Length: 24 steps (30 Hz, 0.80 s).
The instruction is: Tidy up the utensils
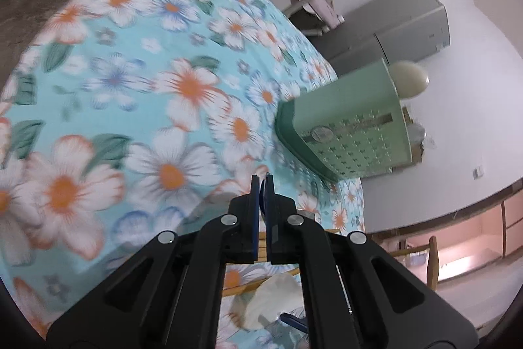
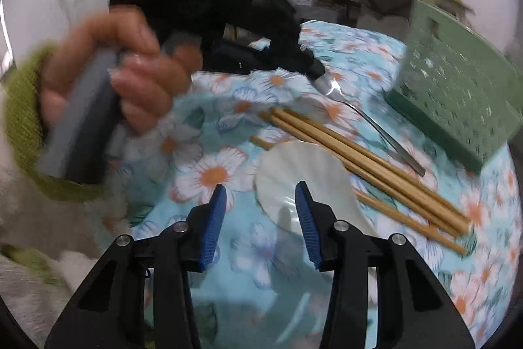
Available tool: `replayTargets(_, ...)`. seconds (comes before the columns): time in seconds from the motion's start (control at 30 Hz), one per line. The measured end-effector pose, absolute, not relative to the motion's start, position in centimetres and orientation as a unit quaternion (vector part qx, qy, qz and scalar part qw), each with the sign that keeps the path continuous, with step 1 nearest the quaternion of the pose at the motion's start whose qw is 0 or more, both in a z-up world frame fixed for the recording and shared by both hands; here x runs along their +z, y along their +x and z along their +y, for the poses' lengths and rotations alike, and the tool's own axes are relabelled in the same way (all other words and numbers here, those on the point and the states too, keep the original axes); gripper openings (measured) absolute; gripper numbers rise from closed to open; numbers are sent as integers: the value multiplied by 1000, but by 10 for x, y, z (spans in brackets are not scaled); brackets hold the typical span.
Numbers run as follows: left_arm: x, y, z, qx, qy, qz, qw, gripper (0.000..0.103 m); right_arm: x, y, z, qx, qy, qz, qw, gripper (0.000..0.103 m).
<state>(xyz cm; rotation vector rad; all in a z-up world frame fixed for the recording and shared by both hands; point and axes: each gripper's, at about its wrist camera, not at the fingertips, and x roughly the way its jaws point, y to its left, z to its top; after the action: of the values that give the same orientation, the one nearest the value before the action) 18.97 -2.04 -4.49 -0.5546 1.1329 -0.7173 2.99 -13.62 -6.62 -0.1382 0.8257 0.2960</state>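
**Utensils spread on the floral surface, green holder off to the side**

The surface [image 2: 228, 277], covered by a turquoise cloth with white and orange flowers, fills both views. The green perforated holder [image 2: 457, 94] stands ahead and to the right of the right gripper [image 2: 261, 211], at the cloth's far right edge; in the left wrist view the same holder [image 1: 353, 126] lies ahead and right of the left gripper [image 1: 262, 185], well apart from its tips.

Between the right gripper and the holder lie the bamboo chopsticks [image 2: 359, 156], a loose bundle running diagonally, with a metal spoon [image 2: 376, 126] just beyond them, nearer the holder. A white ceramic spoon [image 2: 294, 172] rests directly ahead of the right gripper's right finger, overlapping one chopstick.

The right gripper's jaws stand partly apart with only cloth between them, nothing gripped. The left gripper's pads are pressed together, empty. A hand [image 2: 124, 67] in a green sleeve holds the left gripper, up and left of the right one, its black body close above the metal spoon's bowl.
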Motion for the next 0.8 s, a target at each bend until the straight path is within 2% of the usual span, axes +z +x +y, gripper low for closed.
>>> replayTargets(0.17,-35,181,3,-311,-256,497,769,1,-84,39,-106,85,-178,392,898,38)
replayTargets(0.23,-30,176,14,-304,-256,487,778,1,-87,38,-98,70,-205,384,898,33)
replayTargets(0.37,-16,165,26,-297,-249,467,795,1,-92,38,-86,43,-236,379,894,17)
replayTargets(0.47,-3,159,34,-298,-245,448,807,1,-92,37,-82,27,-250,373,893,12)
replayTargets(0.63,25,149,38,-306,-233,412,826,1,-71,30,-91,21,-220,359,907,5)
replayTargets(0.8,65,142,30,-337,-217,358,843,1,-42,31,-132,23,-117,368,922,4)
